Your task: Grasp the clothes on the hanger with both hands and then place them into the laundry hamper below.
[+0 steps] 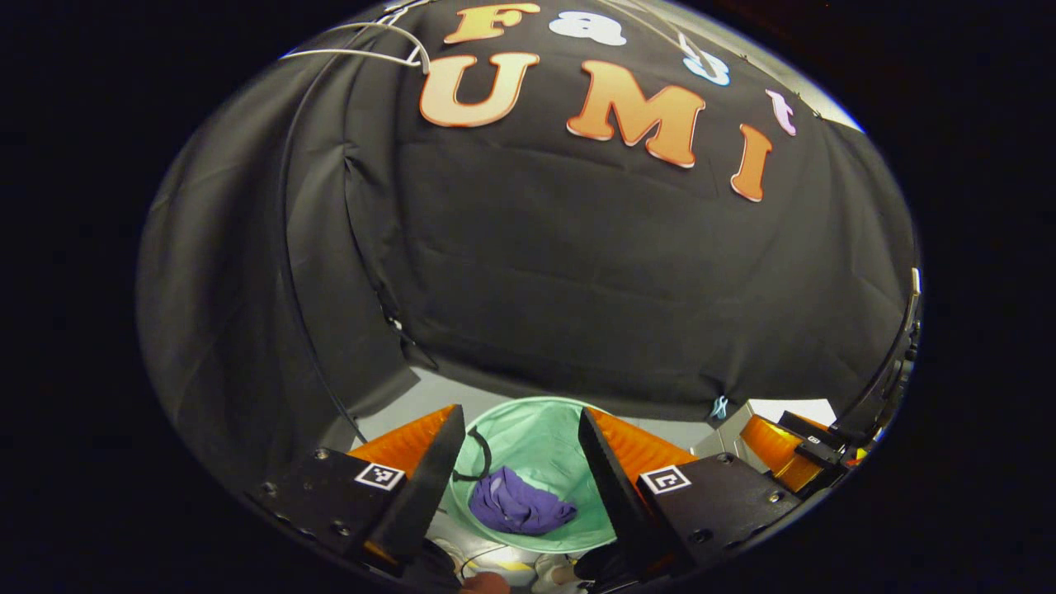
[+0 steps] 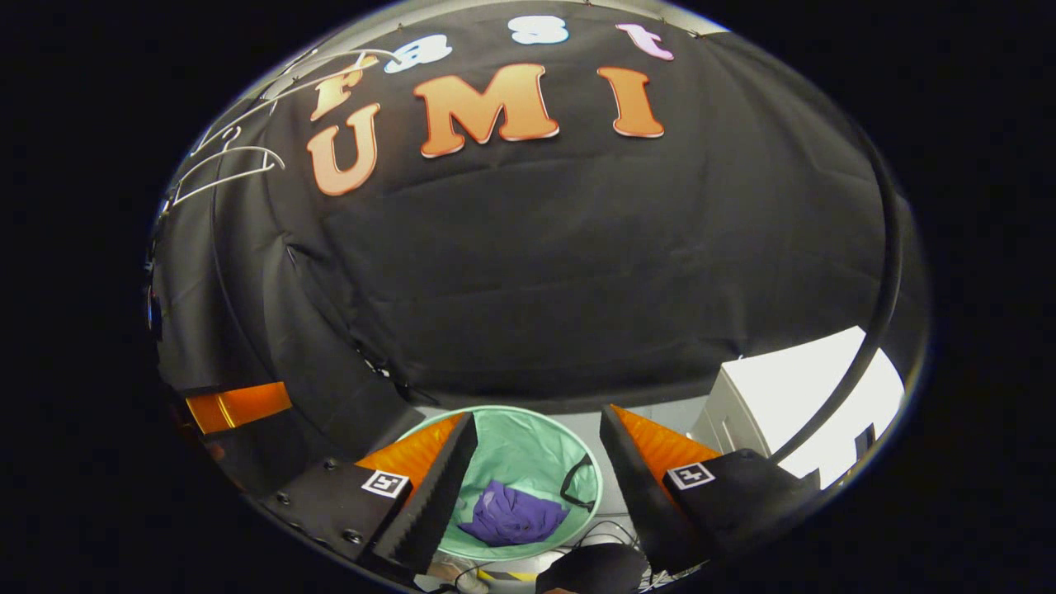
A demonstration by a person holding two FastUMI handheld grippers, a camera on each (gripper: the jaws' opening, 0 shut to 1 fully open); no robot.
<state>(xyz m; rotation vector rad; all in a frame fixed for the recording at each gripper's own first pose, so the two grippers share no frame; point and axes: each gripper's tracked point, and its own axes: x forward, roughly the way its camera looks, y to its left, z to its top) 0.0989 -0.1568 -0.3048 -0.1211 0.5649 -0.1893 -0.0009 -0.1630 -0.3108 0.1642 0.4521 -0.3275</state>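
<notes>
Your left gripper and right gripper both hang spread and empty; the purple garment lies crumpled directly below, between their fingers, inside the green hamper.

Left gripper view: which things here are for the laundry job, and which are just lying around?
For the job:
purple clothes, already lying in the hamper
green hamper
white hangers, bare
left gripper, open
right gripper, open

Just lying around:
white cabinet
cables on the floor
</notes>
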